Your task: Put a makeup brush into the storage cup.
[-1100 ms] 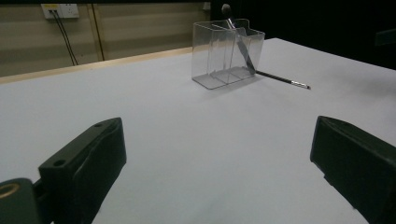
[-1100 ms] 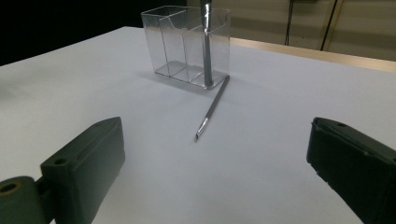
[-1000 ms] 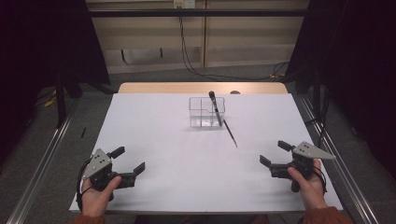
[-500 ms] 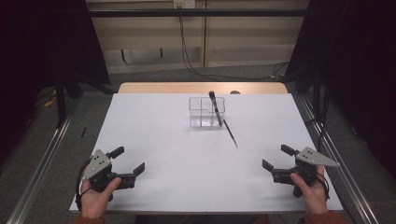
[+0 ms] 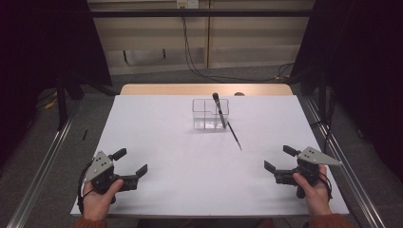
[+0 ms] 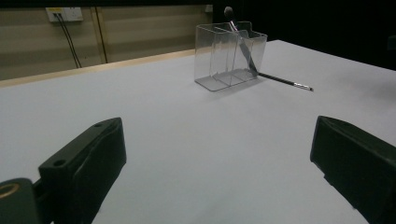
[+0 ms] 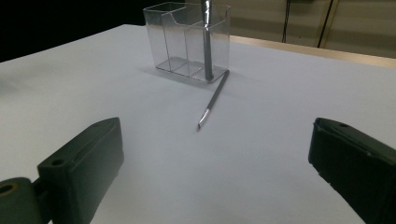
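- Resting near the front edge of the white counter (image 5: 190,166), the left hand-held gripper (image 5: 127,162) is seen at about 7 o'clock in the high view, held by a hand (image 5: 100,199).
- Its two black jaws are spread wide apart, and nothing is held between them.
- The right hand-held gripper (image 5: 280,158) is seen at about 5 o'clock, held by the other hand (image 5: 313,190).
- Its jaws are spread wide too, and nothing is pinched by them.
- Both hand-held grippers are kept well apart from each other and from the things on the counter.
- A clear box (image 5: 210,114) with small compartments is seen toward 12 o'clock, near the middle of the far half of the counter.
- A dark brush (image 5: 219,109) is stood in the box, in the compartment at its 3 o'clock end, and it is tilted a little.
- A thin pencil-like stick (image 5: 234,135) is laid flat on the counter, just beside the box at about 5 o'clock from it.
- One end of the stick is seen close to the box wall; whether it touches cannot be told.
- In the left gripper view, the clear box (image 6: 229,55) and the stick (image 6: 285,82) are seen far ahead, toward 1 o'clock.
- In the right gripper view, the clear box (image 7: 187,39) is seen ahead at 12 o'clock, with the stick (image 7: 214,100) pointing back from it toward the jaws.
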Motion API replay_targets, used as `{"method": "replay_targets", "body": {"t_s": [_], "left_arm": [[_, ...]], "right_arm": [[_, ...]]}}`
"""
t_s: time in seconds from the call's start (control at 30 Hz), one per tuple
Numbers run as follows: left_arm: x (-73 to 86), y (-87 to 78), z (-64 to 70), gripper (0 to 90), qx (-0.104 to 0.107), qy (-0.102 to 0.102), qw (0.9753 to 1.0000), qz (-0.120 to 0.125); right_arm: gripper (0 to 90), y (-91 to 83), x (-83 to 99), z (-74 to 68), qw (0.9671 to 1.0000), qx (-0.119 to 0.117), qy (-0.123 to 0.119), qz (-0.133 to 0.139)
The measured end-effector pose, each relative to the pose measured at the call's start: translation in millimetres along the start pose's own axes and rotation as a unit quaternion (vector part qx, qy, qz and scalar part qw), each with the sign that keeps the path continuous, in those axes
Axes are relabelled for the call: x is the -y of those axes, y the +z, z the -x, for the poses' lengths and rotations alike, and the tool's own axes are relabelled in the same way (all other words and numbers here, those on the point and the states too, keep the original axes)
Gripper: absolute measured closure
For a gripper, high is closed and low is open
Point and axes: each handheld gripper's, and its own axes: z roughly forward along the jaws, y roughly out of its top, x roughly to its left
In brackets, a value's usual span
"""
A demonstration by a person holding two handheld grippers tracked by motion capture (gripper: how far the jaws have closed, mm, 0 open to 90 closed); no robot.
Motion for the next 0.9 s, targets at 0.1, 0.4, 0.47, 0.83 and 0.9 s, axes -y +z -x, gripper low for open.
{"method": "replay_targets", "body": {"t_s": [0.1,0.4,0.47,0.83,0.9], "left_arm": [[-0.9,-1.3,1.1,3.5,-0.006,0.001,1.0,-0.001],[2.1,-7.9,1.7,3.4,-0.015,-0.003,0.9999,0.0],[2.6,-6.9,2.2,3.4,-0.014,-0.002,0.9999,-0.002],[0.2,-4.9,1.8,3.3,-0.007,0.0,1.0,0.002],[0.0,-4.8,1.9,3.2,-0.006,0.002,1.0,0.002]], "right_arm": [[2.5,5.3,-5.0,-0.7,0.9999,-0.008,-0.008,0.004],[2.5,23.4,-13.8,1.2,0.9997,-0.02,-0.015,-0.004],[2.5,30.8,-19.0,3.3,0.9997,-0.022,-0.013,-0.003],[3.0,75.0,-43.3,8.0,0.9994,-0.027,-0.022,-0.006],[3.1,81.0,-45.9,8.3,0.9994,-0.026,-0.022,-0.008]]}}
